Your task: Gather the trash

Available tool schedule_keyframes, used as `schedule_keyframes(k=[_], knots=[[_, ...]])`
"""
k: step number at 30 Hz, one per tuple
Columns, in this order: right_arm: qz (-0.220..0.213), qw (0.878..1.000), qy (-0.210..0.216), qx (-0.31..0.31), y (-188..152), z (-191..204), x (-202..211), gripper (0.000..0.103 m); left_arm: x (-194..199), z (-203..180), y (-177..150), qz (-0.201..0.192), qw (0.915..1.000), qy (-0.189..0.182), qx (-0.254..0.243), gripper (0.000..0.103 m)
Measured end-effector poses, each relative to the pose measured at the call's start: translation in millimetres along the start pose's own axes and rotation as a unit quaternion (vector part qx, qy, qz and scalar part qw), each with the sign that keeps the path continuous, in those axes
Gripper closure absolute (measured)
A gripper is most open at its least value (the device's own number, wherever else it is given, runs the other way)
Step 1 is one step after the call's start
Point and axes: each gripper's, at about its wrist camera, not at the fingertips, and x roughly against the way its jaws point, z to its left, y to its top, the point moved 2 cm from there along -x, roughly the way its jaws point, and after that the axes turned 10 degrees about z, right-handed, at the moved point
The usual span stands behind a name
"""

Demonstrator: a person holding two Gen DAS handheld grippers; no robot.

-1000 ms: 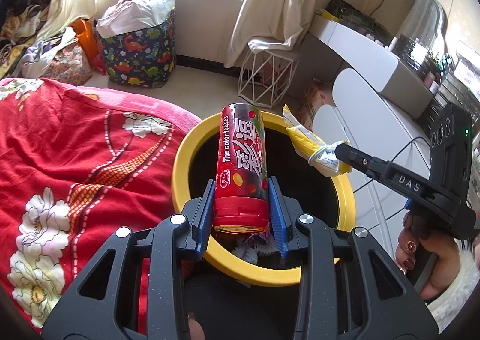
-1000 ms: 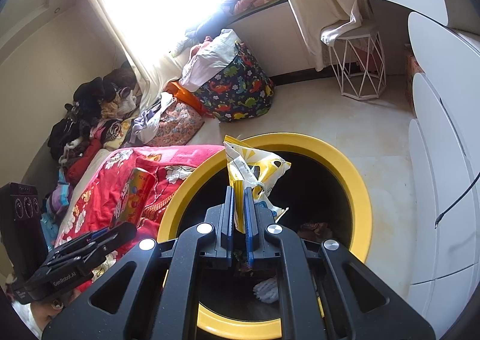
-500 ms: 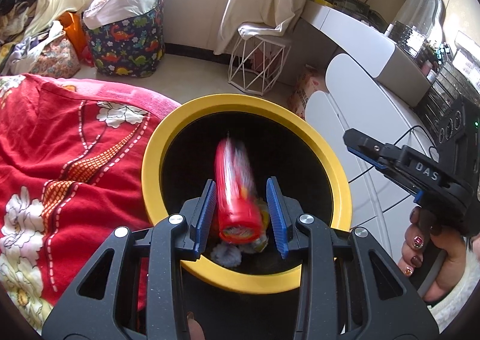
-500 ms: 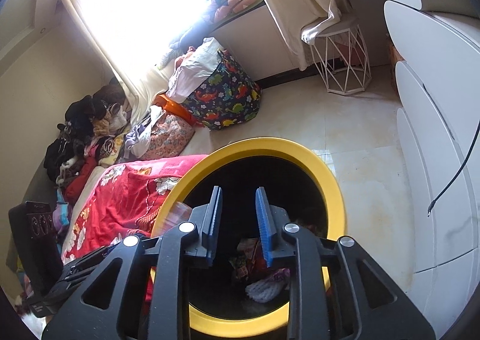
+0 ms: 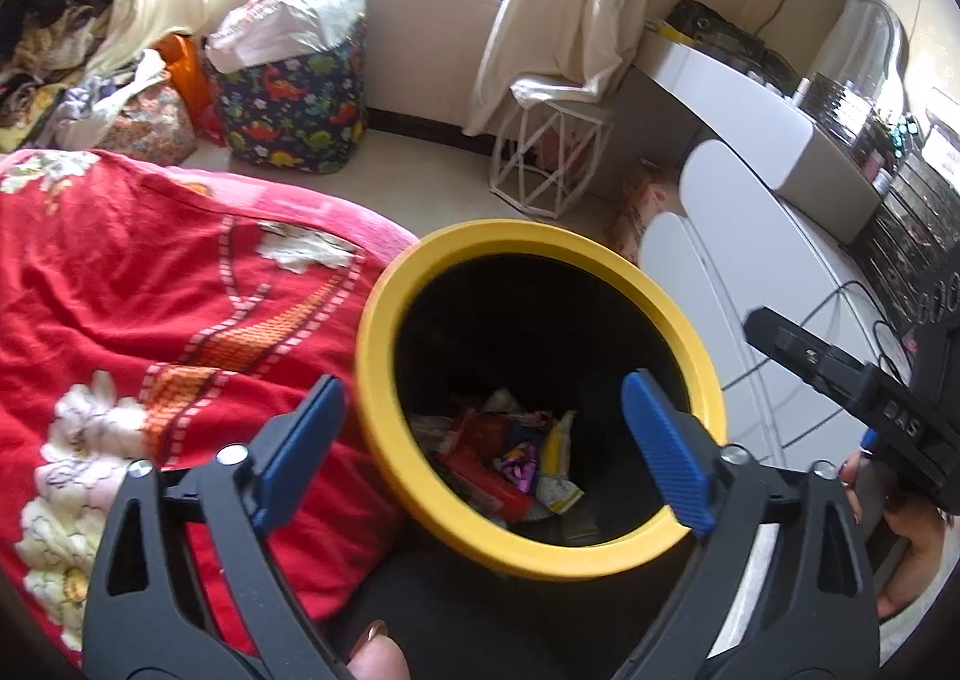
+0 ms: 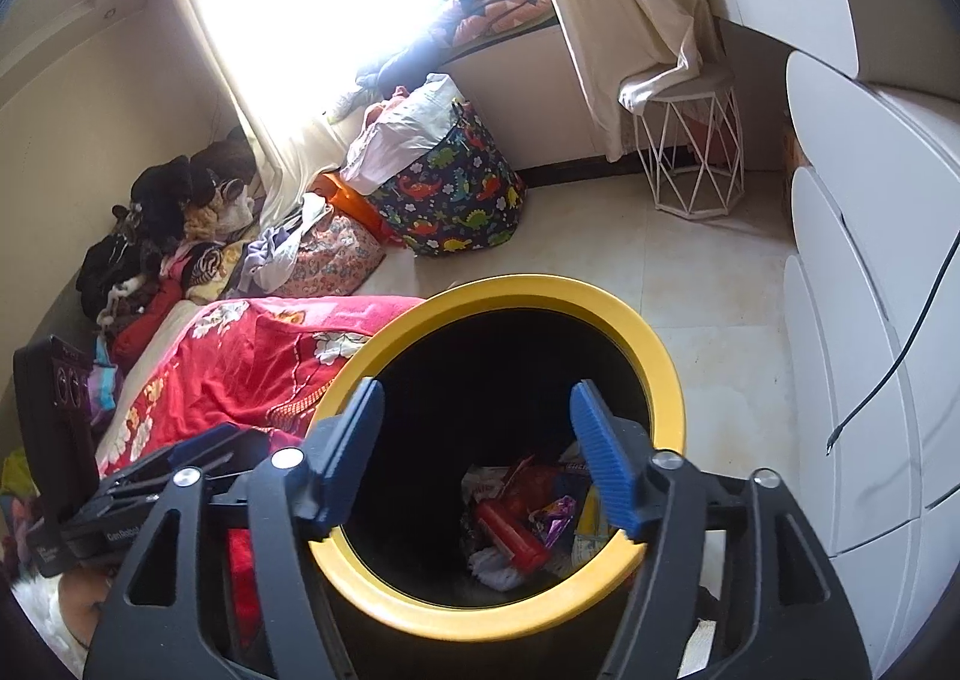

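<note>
A black bin with a yellow rim stands beside the bed. The red snack tube and crumpled wrappers lie at its bottom. My left gripper hovers over the bin's near-left rim, jaws opening wide, nothing between them. My right gripper hangs above the bin mouth, jaws opening, nothing between them. It shows at the right edge of the left wrist view as the right gripper, held by a hand.
A red flowered blanket covers the bed left of the bin. Beyond lie a dinosaur-print bag, a white wire stool and white cabinets on the right.
Both grippers opened. The red tube dropped from my left gripper and the yellow wrapper from my right gripper; both now lie in the bin.
</note>
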Motion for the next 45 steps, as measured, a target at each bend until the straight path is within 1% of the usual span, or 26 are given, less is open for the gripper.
schedule_keyframes(k=[2, 7, 13, 17, 22, 25, 28, 32, 34, 38, 43, 45], knots=[[-0.001, 1.000, -0.001, 0.008, -2.2, 4.0, 1.3, 0.030, 8.5, 7.8, -1.3, -0.009, 0.9999, 0.007, 0.007, 0.011], [-0.007, 1.000, -0.006, 0.029, -5.7, 20.7, 3.3, 0.020, 27.9, 22.5, -3.4, -0.031, 0.9989, 0.029, 0.020, 0.011], [-0.018, 0.998, -0.008, 0.055, -11.3, 43.3, 6.0, 0.013, 52.0, 41.6, -10.0, -0.054, 0.9965, 0.052, 0.036, 0.011], [-0.032, 0.996, -0.022, 0.082, -17.0, 57.7, 9.5, 0.008, 68.1, 51.2, -16.8, -0.070, 0.9945, 0.067, 0.041, 0.011], [-0.064, 0.991, -0.041, 0.107, -25.7, 76.2, 15.8, 0.007, 88.9, 59.7, -29.1, -0.094, 0.9905, 0.088, 0.046, 0.011], [-0.092, 0.983, -0.072, 0.143, -35.5, 91.1, 20.4, 0.007, 101.1, 62.0, -34.6, -0.111, 0.9874, 0.101, 0.050, 0.011], [-0.119, 0.976, -0.084, 0.159, -43.0, 99.2, 25.2, 0.007, 114.1, 61.1, -40.8, -0.129, 0.9839, 0.114, 0.048, 0.011], [-0.158, 0.971, -0.075, 0.161, -53.1, 104.7, 34.3, 0.007, 126.2, 56.6, -49.0, -0.155, 0.9773, 0.139, 0.039, 0.011], [-0.176, 0.969, -0.068, 0.161, -57.8, 108.1, 38.3, 0.007, 130.4, 54.6, -52.7, -0.166, 0.9749, 0.144, 0.035, 0.011], [-0.204, 0.963, -0.068, 0.161, -63.6, 109.9, 45.3, 0.006, 136.7, 50.6, -59.1, -0.185, 0.9706, 0.152, 0.031, 0.011], [-0.224, 0.959, -0.067, 0.160, -69.6, 108.3, 49.8, 0.006, 140.6, 52.0, -63.1, -0.199, 0.9681, 0.148, 0.039, 0.011], [-0.225, 0.959, -0.067, 0.161, -71.3, 107.3, 50.3, 0.006, 140.7, 51.9, -64.6, -0.200, 0.9675, 0.149, 0.039, 0.011]])
